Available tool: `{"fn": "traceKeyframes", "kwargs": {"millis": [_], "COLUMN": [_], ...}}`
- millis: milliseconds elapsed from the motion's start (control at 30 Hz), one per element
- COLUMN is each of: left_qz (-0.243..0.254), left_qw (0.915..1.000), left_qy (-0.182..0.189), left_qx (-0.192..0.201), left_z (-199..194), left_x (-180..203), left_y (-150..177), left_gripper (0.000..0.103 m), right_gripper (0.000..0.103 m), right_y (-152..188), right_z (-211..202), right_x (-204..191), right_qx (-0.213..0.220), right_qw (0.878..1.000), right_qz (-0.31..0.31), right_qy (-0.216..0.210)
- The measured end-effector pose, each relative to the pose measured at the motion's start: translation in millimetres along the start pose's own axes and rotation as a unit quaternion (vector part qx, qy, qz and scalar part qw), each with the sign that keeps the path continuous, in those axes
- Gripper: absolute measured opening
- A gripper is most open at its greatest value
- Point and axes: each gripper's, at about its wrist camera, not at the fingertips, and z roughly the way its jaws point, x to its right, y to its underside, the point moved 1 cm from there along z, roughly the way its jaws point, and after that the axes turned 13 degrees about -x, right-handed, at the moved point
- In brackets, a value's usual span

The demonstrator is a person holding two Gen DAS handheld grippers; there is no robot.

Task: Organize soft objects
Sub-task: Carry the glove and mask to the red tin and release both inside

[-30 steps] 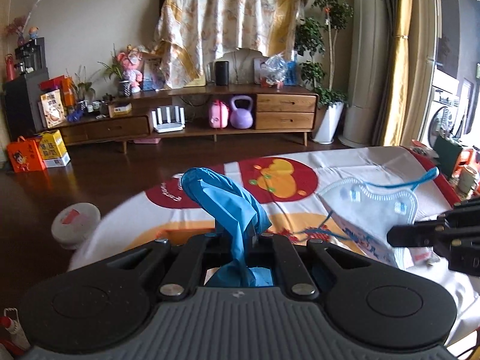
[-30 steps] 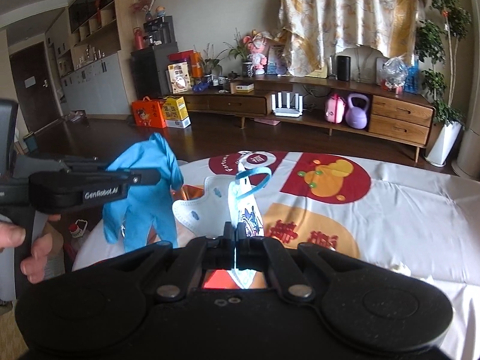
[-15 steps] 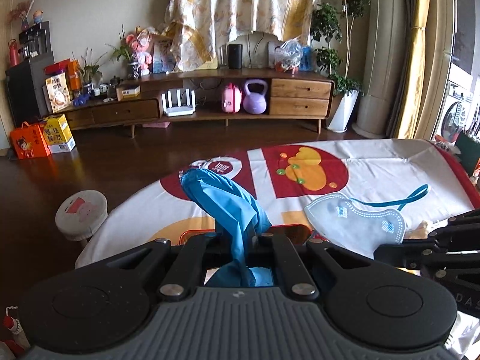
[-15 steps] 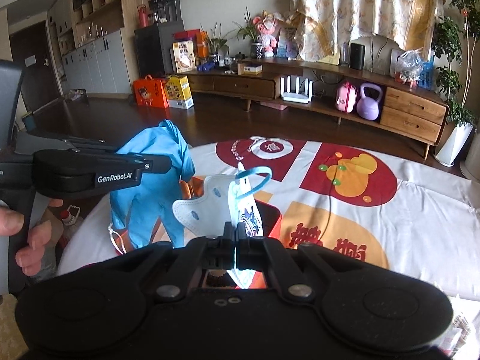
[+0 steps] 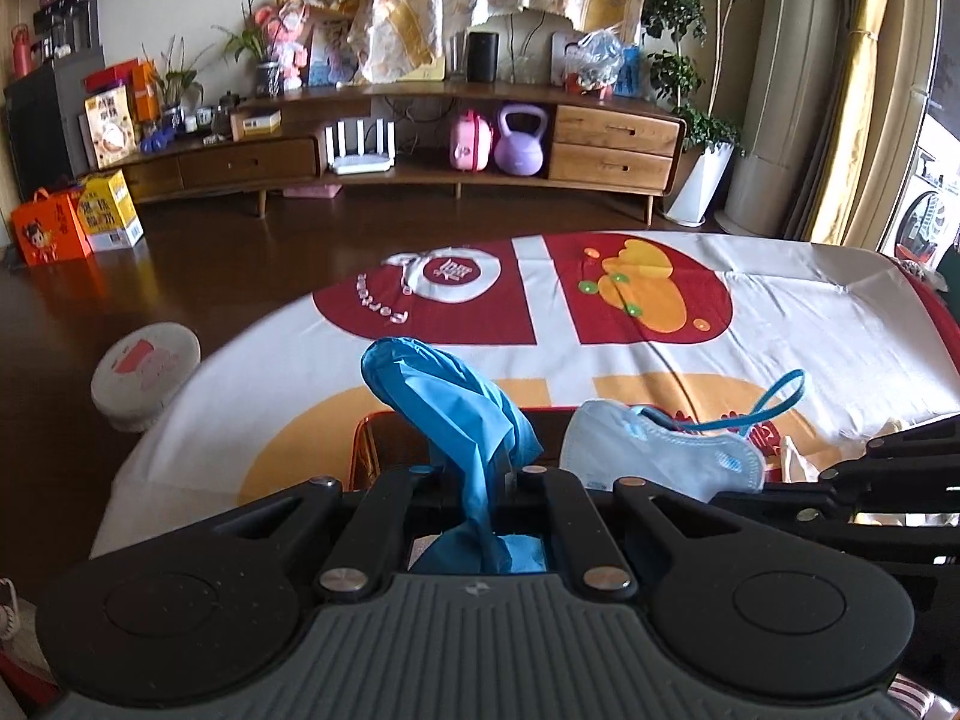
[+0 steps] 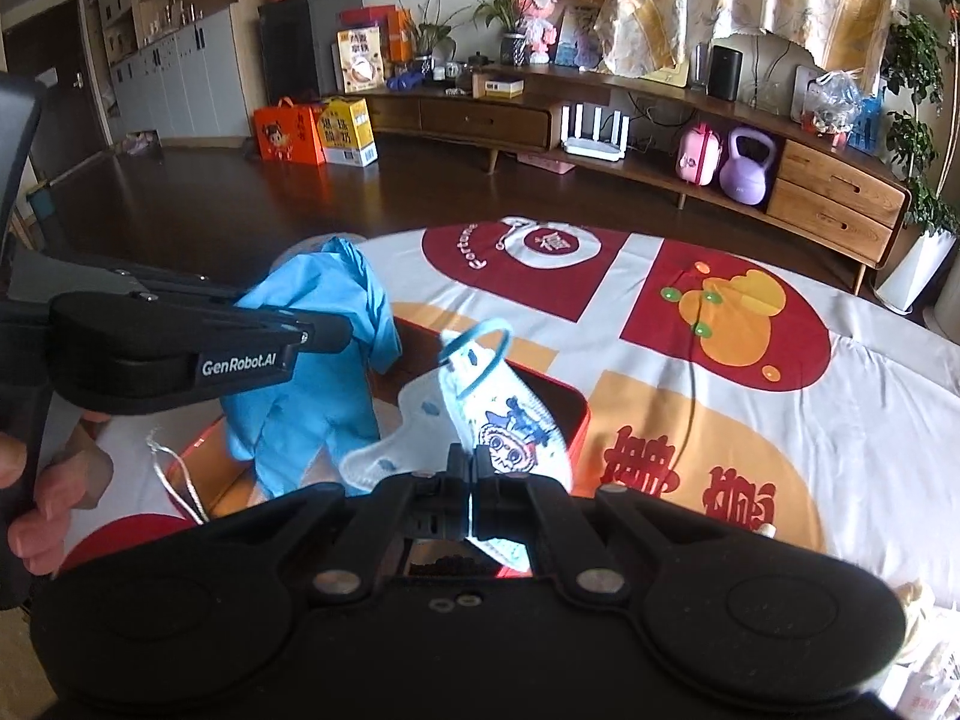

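Note:
My left gripper (image 5: pixel 477 471) is shut on a blue rubber glove (image 5: pixel 456 414), which hangs from it over a red box (image 5: pixel 366 450); the glove also shows in the right wrist view (image 6: pixel 312 384). My right gripper (image 6: pixel 471 462) is shut on a white face mask (image 6: pixel 498 420) with blue ear loops and a cartoon print, held over the same red box (image 6: pixel 579 420). The mask shows in the left wrist view (image 5: pixel 666 456), just right of the glove. The left gripper (image 6: pixel 324 330) is seen from the side at the left of the right wrist view.
The table wears a white cloth (image 5: pixel 810 324) with red and orange prints. A white string (image 6: pixel 174 480) lies at the box's left edge. A round white stool (image 5: pixel 144 366) stands on the dark floor to the left. A wooden TV cabinet (image 5: pixel 480 138) lines the far wall.
Both grippers have moved forward and lower over the table with the glove and mask in them. The red box has come into view right under them.

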Motion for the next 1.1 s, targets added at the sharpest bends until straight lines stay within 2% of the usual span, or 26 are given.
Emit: {"fn": "traceKeyframes", "kwargs": {"millis": [133, 633, 833, 1100], "left_qz": [-0.008, -0.004, -0.015, -0.028], "left_qw": [0.9999, 0.9984, 0.9975, 0.9967], "left_qy": [0.006, -0.007, -0.006, -0.014], "left_qx": [-0.014, -0.055, -0.069, -0.075], "left_z": [14.7, 50.6, 55.5, 53.5], "left_x": [-4.4, -8.3, -10.6, -11.2], "left_y": [2.2, 7.0, 7.9, 9.6], "left_gripper": [0.006, 0.006, 0.006, 0.007], "right_gripper": [0.000, 0.001, 0.014, 0.019], "right_y": [-1.2, 1.6, 3.7, 5.6], "right_z": [15.2, 46.6, 47.5, 43.7], "right_x": [-5.5, -8.9, -9.4, -6.7], "right_qx": [-0.012, -0.049, -0.051, -0.053], "right_qw": [1.000, 0.999, 0.999, 0.998], "right_qz": [-0.009, -0.013, -0.011, -0.007], "right_qy": [0.004, 0.003, -0.001, -0.011]}}
